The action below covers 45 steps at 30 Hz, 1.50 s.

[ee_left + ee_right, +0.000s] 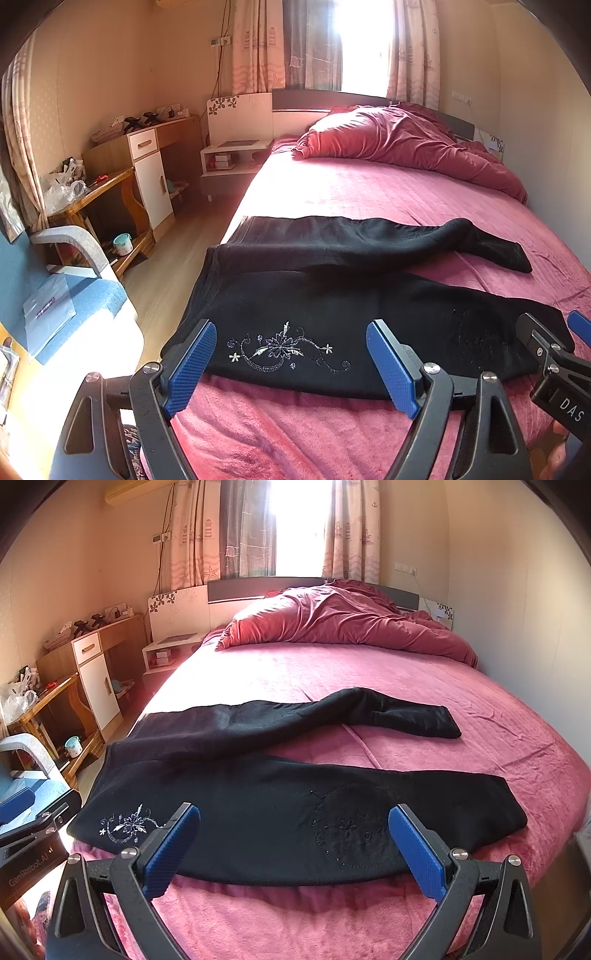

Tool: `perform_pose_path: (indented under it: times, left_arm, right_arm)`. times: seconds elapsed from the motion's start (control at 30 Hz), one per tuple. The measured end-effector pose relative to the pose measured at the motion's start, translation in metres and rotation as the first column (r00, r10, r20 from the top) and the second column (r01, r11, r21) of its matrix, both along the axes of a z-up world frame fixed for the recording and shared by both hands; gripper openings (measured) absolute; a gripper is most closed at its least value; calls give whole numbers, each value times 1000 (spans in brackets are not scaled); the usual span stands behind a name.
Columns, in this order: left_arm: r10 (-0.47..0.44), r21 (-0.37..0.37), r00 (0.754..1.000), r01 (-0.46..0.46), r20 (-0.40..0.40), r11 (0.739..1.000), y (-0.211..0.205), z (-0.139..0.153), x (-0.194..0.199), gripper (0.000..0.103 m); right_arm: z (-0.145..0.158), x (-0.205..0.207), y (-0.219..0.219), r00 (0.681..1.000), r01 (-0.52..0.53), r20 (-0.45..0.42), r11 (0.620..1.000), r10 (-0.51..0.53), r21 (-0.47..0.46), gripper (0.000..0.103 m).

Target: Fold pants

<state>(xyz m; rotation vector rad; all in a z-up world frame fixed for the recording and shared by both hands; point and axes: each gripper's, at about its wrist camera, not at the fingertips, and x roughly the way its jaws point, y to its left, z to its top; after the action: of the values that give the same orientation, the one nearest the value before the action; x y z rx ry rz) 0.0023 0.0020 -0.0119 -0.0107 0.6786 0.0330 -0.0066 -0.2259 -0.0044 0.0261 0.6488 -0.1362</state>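
Observation:
Black pants (pixel 332 306) lie flat across the pink bed (pixel 369 192), waist at the left bed edge, legs spread apart toward the right. The near leg carries a silver flower embroidery (pixel 284 349) and a dark round stitched patch (pixel 354 827). My left gripper (pixel 291 363) is open, hovering over the near leg's front edge by the flower. My right gripper (pixel 295 849) is open over the same leg's front edge, by the round patch. It also shows at the right edge of the left wrist view (pixel 554 354). Neither holds cloth.
A bunched red duvet (pixel 343 620) lies at the head of the bed (pixel 314 587). Left of the bed are a white nightstand (pixel 229 162), a wooden desk with a white cabinet (pixel 147 177), a low wooden table (pixel 92 199) and a blue chair (pixel 74 295). A wall runs along the bed's right side.

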Motion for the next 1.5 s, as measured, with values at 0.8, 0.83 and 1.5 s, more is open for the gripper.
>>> perform_pose_path:
  times: [0.8,0.83,1.5]
  left_arm:
    - [-3,-5,999,3,-53,1000,0,-19,3,85]
    - [-4,-8,998,4,-55,1000,1,-19,3,85]
    - [0,-19,997,-1,-72,1000,4,-20,6,85]
  right_arm:
    - [-18,6,5,999,-7,-51,1000,7,-4,103]
    - [-18,6,4,999,-6,-53,1000,6,-4,103]
    - [-22,9,3,998,-3,-60,1000,3,-6,103]
